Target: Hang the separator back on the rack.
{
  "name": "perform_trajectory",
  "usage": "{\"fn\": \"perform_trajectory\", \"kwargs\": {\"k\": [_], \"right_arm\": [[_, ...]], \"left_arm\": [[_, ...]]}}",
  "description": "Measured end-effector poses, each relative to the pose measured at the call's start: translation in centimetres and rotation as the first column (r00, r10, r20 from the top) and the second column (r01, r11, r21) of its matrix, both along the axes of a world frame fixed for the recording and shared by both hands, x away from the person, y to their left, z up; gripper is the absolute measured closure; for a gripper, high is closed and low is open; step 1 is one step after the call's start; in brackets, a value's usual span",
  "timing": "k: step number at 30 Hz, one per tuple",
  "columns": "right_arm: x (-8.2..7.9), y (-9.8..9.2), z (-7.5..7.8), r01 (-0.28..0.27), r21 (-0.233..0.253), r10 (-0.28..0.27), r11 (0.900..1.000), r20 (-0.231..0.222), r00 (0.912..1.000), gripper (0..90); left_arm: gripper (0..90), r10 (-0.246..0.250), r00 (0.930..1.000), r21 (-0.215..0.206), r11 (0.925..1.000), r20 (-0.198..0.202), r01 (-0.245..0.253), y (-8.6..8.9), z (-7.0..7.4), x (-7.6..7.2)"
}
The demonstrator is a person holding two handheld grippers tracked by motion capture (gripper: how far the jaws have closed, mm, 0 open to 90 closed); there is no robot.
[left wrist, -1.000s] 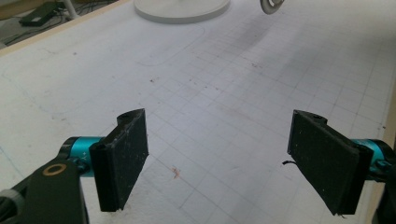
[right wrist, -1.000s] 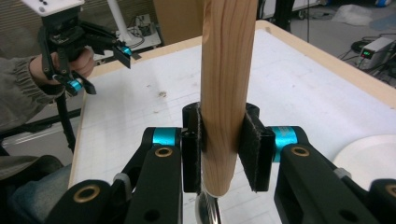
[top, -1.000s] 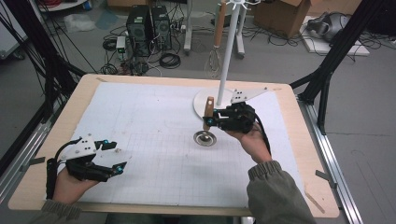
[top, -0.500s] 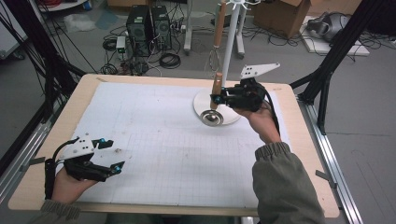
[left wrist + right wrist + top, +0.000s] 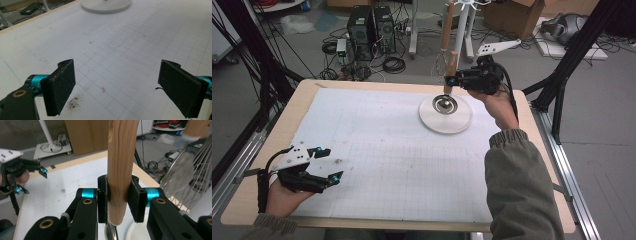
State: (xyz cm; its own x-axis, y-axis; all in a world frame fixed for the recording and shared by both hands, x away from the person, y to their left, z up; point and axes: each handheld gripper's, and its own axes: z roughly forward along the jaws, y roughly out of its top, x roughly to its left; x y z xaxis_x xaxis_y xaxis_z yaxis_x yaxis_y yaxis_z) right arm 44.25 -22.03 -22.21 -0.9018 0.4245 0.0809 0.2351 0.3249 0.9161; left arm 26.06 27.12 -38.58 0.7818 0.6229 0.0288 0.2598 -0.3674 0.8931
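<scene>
Pale wood shows between the jaws of the right gripper, clamped on the round handle of a steel ladle held upright, its bowl over the white round stand base at the table's far side. A wire whisk hangs just beside it. The left gripper rests near the front edge, jaws spread wide over the white gridded mat.

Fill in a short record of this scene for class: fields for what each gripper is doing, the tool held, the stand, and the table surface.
right gripper: shut on the ladle's wooden handle, held upright
ladle: metal bowl just over the round white base
stand: white base, pole at its far edge, a whisk hanging from it
left gripper: open, holding nothing, low over the near left of the table
table: white gridded mat on a wooden top
</scene>
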Motion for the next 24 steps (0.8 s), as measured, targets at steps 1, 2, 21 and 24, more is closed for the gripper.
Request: {"fn": "perform_trajectory", "kwargs": {"k": [1, 2, 21, 24], "right_arm": [[0.2, 0.0, 0.2, 0.003, 0.003, -0.003, 1.000, 0.003, 1.0000, 72.3], [0.5, 0.0, 0.4, 0.004, -0.002, -0.004, 1.000, -0.001, 1.0000, 72.2], [3.1, -0.5, 5.9, 0.037, 0.017, -0.037, 0.999, 0.051, 0.9980, 72.3], [3.5, -0.5, 6.5, 0.052, 0.000, -0.052, 0.999, 0.043, 0.9977, 72.2]], "left_arm": [[14.6, 0.000, 1.0000, -0.004, 1.0000, -0.001, 0.000, 0.1, 0.0, 0.0], [14.6, 0.004, 1.0000, -0.004, 1.0000, -0.001, -0.004, 0.2, -0.1, 0.1], [13.9, 0.030, 0.9995, -0.011, 0.9995, -0.006, -0.030, 1.4, -0.2, 0.1], [13.8, 0.029, 0.9996, -0.015, 0.9995, -0.007, -0.029, 1.5, -0.2, 0.0]]}}
